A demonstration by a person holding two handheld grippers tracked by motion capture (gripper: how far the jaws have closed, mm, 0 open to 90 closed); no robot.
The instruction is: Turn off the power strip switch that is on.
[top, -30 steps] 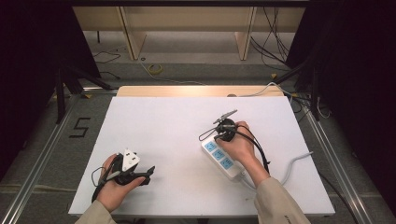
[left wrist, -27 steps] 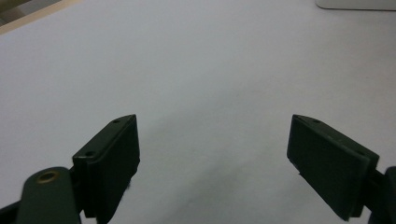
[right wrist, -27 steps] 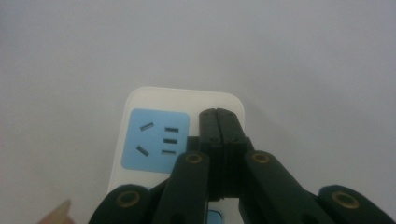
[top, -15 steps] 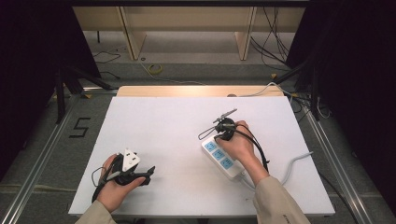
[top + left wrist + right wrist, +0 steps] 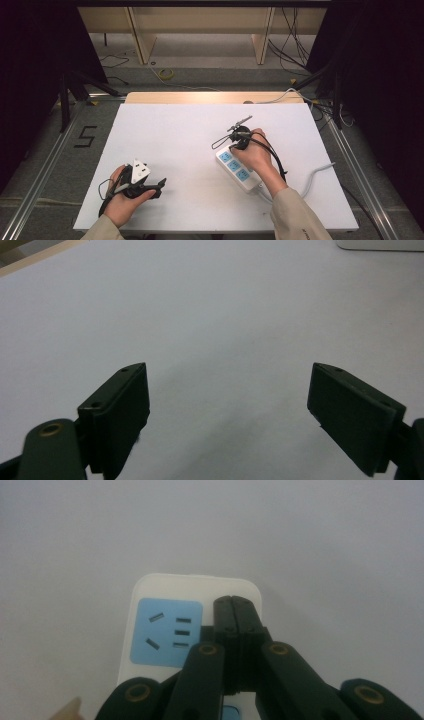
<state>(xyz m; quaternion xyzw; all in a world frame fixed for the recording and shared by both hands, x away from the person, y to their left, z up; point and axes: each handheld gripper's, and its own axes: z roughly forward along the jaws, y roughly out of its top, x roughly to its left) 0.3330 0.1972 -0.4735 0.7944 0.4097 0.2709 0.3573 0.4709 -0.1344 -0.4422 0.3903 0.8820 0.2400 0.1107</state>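
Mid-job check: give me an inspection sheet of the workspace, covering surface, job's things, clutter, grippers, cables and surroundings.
Surface: white table top, bare apart from the items below.
Job's things: white power strip with blue socket faces, lying at an angle under the right hand.
Clutter: nothing seen.
Grippers: right gripper has its jaws shut together, tips over the end of the strip beside a blue socket; whether they touch it cannot be told. Left gripper has its jaws wide open over bare table, nothing between them.
Cables: the strip's white cord runs off the table's right edge; a black cable loops from the right gripper.
Surroundings: floor cables and wooden legs beyond the table.
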